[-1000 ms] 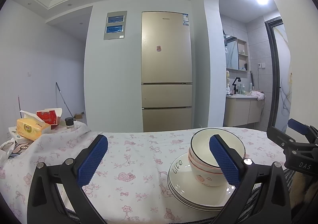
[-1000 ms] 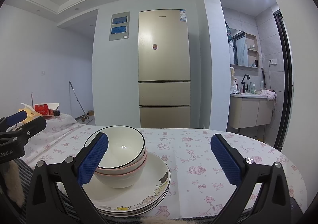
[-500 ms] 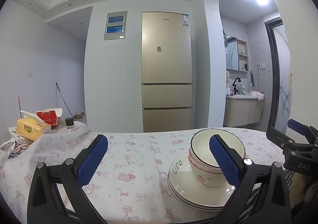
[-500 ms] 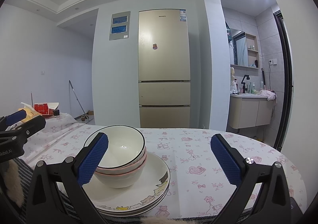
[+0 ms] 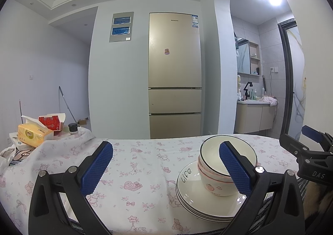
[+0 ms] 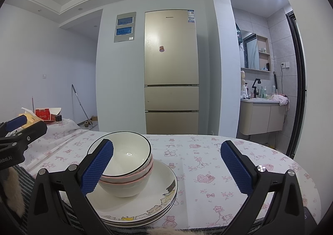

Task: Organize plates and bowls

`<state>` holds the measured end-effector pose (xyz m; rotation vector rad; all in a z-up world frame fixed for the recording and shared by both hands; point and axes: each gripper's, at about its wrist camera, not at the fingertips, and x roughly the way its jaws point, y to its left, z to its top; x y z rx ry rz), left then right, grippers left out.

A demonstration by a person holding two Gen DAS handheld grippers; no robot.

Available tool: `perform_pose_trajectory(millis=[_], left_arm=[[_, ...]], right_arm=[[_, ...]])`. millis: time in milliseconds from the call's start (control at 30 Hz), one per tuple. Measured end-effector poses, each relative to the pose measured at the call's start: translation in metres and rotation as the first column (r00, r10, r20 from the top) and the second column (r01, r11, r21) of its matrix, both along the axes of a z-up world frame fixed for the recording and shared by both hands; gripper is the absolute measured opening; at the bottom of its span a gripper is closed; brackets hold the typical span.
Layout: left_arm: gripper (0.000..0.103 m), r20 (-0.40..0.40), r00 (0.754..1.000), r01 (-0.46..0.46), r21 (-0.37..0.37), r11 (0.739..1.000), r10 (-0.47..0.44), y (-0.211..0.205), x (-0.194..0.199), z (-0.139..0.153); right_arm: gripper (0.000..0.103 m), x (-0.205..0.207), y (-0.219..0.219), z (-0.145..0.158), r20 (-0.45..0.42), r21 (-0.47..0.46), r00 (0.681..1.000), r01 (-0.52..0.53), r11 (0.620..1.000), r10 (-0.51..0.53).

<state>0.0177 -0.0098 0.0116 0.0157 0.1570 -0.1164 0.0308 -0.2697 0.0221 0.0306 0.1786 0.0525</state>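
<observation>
No change is seen against the frames of a second and half a second ago: both claws and the crockery are placed as before. The left claw is held level, low over the near edge of the table, pointing across it toward the fridge; its fingers are spread wide and nothing is held or touched. The right claw is held alongside in the same level pose, its fingers equally spread and empty. The stacked bowls are nested upright on the stack of plates, which rests on the flowered tablecloth near the table's front edge, between the two claws. In the left wrist view the right finger pad is seen in front of the bowls and plates; whether it touches them cannot be told
</observation>
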Motion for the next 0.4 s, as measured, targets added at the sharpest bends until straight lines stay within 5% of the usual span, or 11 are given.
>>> perform_pose_trajectory(millis=[400], left_arm=[[0.103,-0.001,1.000,-0.001,-0.001,1.000,0.001,0.0000,0.0001,-0.0004]], right_arm=[[0.103,0.0001,0.0000,0.0001,0.000,0.000,1.000,0.000,1.000,0.000]])
